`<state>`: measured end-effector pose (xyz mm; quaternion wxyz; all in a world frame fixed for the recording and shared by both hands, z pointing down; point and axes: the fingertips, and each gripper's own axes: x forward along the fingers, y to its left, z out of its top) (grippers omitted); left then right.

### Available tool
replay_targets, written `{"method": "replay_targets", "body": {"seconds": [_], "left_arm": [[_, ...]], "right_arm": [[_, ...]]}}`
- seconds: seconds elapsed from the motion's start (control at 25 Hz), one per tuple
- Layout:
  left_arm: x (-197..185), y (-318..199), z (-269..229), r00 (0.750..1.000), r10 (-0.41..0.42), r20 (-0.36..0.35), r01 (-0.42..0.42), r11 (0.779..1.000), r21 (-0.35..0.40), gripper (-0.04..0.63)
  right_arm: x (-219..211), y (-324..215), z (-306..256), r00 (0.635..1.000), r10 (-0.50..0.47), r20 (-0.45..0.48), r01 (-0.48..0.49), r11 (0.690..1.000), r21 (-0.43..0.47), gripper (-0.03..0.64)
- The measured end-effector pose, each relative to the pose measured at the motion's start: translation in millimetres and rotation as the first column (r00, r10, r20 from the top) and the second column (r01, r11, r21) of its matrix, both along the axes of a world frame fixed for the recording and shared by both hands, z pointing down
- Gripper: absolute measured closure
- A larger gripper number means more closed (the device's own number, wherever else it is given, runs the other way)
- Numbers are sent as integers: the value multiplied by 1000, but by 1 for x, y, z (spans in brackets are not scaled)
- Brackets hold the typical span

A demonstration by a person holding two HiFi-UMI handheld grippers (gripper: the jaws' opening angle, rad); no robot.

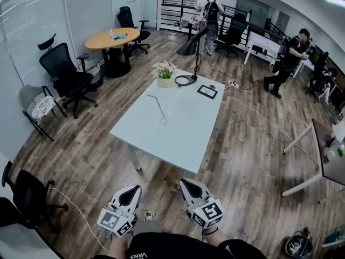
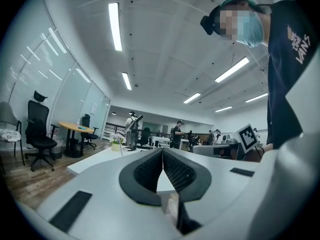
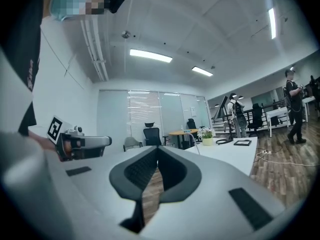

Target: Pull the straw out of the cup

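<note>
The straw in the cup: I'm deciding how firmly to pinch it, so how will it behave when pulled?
The straw looks thin and long, leaning with a bent top, so probably light and easily crushed. The cup seems small and clear, standing free on the table; a sideways pull might tip or drag it.

The bench (image 1: 183, 136) has a smooth, matt, pale top. The floor (image 1: 253, 144) is wood-grain plank with a faint sheen. The cup (image 1: 163, 118) looks clear. The left tongs (image 2: 163, 151) and right tongs (image 3: 158, 149) are smooth white plastic with black ribbed pads (image 2: 147, 170).
</note>
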<state>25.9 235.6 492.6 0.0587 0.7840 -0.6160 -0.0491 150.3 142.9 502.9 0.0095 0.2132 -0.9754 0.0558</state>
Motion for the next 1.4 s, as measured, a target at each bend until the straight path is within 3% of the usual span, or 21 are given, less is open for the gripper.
{"method": "replay_targets", "body": {"seconds": [0.48,0.76,1.04,1.4], "left_arm": [[-94,-84,1,988,157,10,-157,987,23,583],[-120,-108,21,982,187,2,-187,982,-8,581],[-147,-120,49,988,148,-34,-150,988,-44,583],[-171,-198,44,992,119,27,-118,991,-56,582]], "right_arm": [[-94,-61,2,993,116,-21,-116,993,21,600],[-109,-82,13,986,158,-50,-158,987,4,600],[-122,-110,32,980,180,-82,-181,983,-10,598],[-158,-186,33,989,134,-66,-133,991,9,598]]}}
